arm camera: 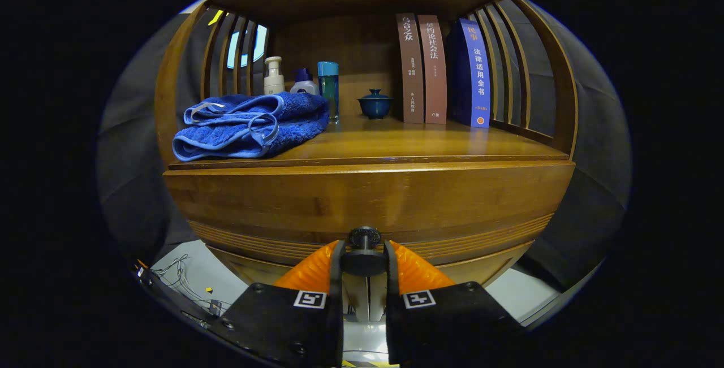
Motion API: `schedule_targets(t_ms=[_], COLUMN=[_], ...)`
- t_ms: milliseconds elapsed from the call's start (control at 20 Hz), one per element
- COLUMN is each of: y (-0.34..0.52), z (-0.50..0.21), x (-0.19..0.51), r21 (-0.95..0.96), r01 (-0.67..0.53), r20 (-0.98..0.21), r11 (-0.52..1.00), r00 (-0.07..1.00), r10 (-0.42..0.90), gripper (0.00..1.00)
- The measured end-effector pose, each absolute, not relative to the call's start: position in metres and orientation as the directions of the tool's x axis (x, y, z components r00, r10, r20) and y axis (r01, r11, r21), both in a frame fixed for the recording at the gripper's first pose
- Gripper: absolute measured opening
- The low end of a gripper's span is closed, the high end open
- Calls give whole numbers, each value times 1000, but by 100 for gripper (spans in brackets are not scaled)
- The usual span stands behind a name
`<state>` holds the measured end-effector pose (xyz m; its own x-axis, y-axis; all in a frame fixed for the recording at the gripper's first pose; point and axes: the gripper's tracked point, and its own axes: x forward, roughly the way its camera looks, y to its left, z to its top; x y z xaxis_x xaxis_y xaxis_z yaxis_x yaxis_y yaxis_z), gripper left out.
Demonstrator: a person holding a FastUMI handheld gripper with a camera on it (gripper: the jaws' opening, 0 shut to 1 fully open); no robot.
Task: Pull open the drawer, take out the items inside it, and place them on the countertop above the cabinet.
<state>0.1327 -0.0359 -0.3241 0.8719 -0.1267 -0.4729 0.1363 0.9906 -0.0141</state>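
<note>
Both fingers of the gripper (365, 255) clamp the drawer knob (364, 255) (drawer (367, 204) closed).

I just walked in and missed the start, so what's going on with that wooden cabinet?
A hand-held gripper has its two fingers closed around the dark round knob on the wooden drawer, which looks shut or barely opened. Nothing from inside is visible yet. On the countertop above sit a folded blue towel, a few bottles, a small blue lidded cup and three upright books.
</note>
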Motion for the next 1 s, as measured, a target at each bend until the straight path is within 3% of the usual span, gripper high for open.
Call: schedule_targets(t_ms=[1000], y=[-18], z=[-308], x=[-31], r21=[11], r01=[116], r20=[-568], r11=[993], r00=[818], r10=[-89], gripper=[34])
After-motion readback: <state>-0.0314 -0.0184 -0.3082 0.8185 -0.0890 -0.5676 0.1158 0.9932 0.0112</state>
